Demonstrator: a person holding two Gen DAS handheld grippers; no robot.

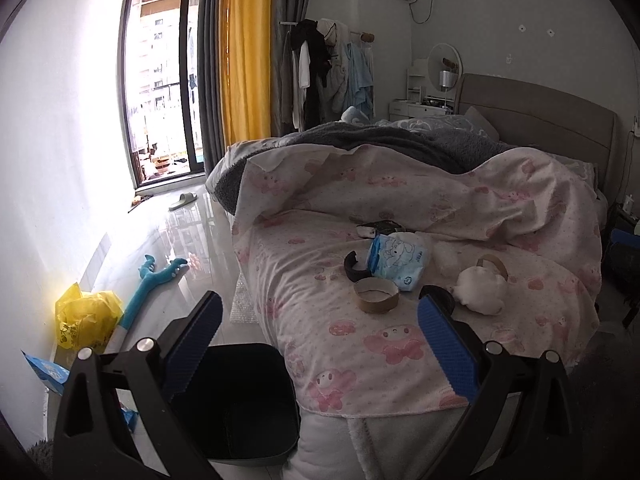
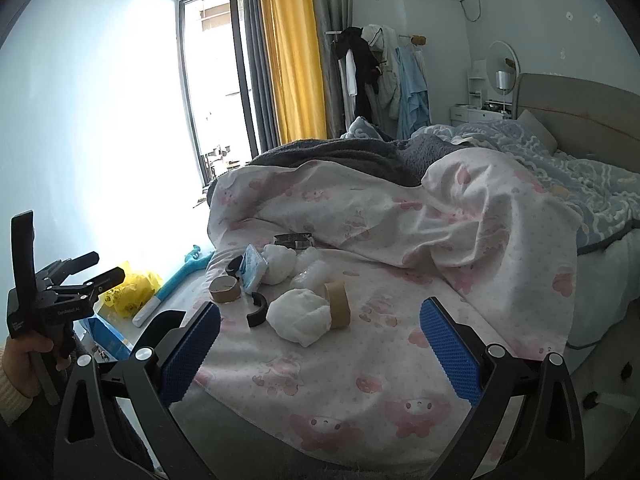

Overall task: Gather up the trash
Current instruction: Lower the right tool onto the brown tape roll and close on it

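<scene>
Fingers (image 1: 200, 332) spread, hiding part of bin (image 1: 256, 400)

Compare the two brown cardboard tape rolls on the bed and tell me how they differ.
The near-edge tape roll lies flat with its hole facing up; the other tape roll stands on its edge. The flat one sits alone beside a black curved piece; the upright one leans against a white crumpled wad. Both are brown, empty cardboard rings.
</scene>
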